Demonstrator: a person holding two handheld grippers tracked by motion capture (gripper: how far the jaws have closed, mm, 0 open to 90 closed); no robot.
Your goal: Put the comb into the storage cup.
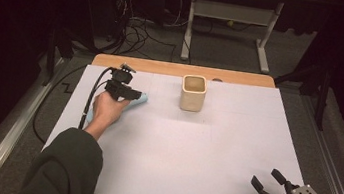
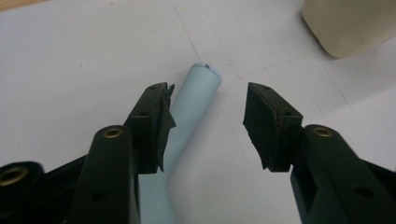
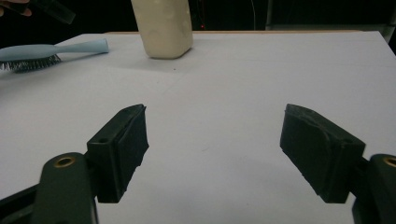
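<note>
A light blue hairbrush (image 1: 140, 98) lies on the white table sheet (image 1: 194, 145) at the back left, its handle pointing right. My left gripper (image 1: 131, 93) hovers over that handle, open. In the left gripper view the handle (image 2: 198, 95) runs up from under the left jaw, and my left gripper (image 2: 208, 93) stands open around its end without touching it. A cream square cup (image 1: 193, 93) stands upright at the back centre. My right gripper (image 1: 266, 177) sits open near the front right corner, and between its jaws (image 3: 215, 112) is bare sheet.
The right gripper view shows the brush (image 3: 35, 53) bristles-down at far left and the cup (image 3: 163, 25) beyond. A wooden table edge (image 1: 163, 67) borders the back. Cables and a metal stand (image 1: 231, 14) sit on the floor behind.
</note>
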